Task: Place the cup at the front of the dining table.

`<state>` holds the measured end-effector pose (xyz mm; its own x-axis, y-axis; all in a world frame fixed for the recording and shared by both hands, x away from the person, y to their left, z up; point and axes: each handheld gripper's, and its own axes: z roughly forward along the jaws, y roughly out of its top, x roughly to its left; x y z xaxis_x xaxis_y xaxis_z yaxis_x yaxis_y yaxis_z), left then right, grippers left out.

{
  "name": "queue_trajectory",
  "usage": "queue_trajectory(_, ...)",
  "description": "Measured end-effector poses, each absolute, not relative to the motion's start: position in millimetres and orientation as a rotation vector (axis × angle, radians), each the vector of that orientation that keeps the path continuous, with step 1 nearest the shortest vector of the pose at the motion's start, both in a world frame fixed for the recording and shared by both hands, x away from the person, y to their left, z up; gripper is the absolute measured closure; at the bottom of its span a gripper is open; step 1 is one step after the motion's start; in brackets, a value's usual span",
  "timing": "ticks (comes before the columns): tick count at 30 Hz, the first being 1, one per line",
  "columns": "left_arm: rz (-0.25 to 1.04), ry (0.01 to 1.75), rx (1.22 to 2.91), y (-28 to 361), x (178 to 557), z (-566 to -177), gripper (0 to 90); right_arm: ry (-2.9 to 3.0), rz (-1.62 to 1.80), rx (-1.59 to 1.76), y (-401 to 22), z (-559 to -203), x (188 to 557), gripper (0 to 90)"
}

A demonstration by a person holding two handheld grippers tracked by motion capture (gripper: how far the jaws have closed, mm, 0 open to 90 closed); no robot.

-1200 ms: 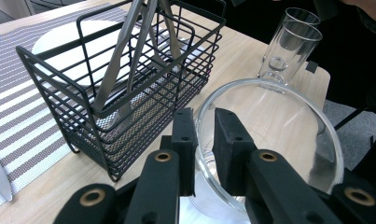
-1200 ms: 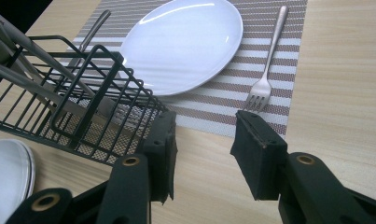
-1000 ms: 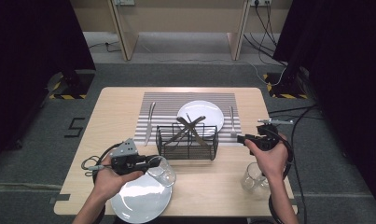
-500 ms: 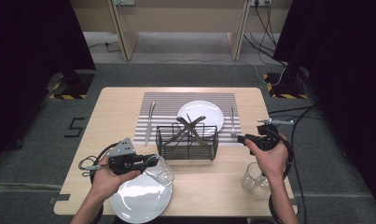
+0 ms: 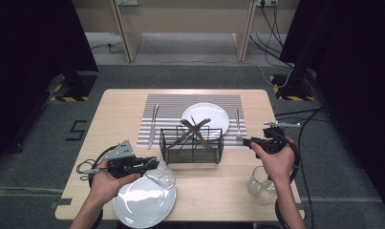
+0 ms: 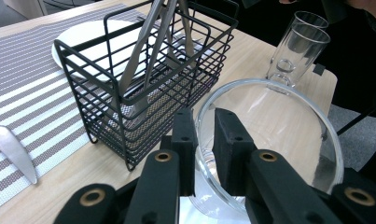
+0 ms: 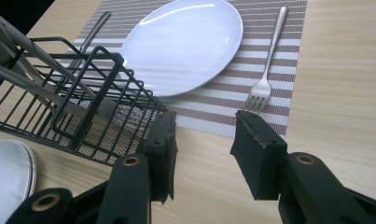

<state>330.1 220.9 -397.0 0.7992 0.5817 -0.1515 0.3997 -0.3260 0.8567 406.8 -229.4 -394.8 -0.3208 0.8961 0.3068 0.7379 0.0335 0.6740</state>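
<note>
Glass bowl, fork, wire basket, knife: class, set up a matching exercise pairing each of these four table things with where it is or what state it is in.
Column one:
1. glass bowl
2. fork
3. wire basket
4. knife

Column two:
A. holds crossed cutlery
B. on the striped mat, right of the plate
C. rim clamped by the left gripper
D. on the striped mat's left edge

Pairs: 1-C, 2-B, 3-A, 4-D
</note>
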Motion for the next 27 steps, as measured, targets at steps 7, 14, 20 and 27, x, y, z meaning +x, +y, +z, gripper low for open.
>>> queue_trajectory(7,0.229,0.747,1.960,226.1,329.3,-397.7,78.6,2.102,1.160,1.697,-229.3,-394.7,406.9,58.8)
queue_trajectory(14,0.234,0.758,1.956,230.0,328.7,-397.8,78.5,2.099,1.161,1.699,-229.1,-394.3,406.9,58.9)
queue_trajectory(20,0.241,0.760,1.953,233.1,328.5,-396.0,78.6,2.104,1.161,1.694,-228.6,-394.8,407.1,58.9)
queue_trajectory(27,0.248,0.766,1.950,236.3,328.8,-394.7,78.6,2.104,1.159,1.693,-228.3,-395.1,407.3,58.8)
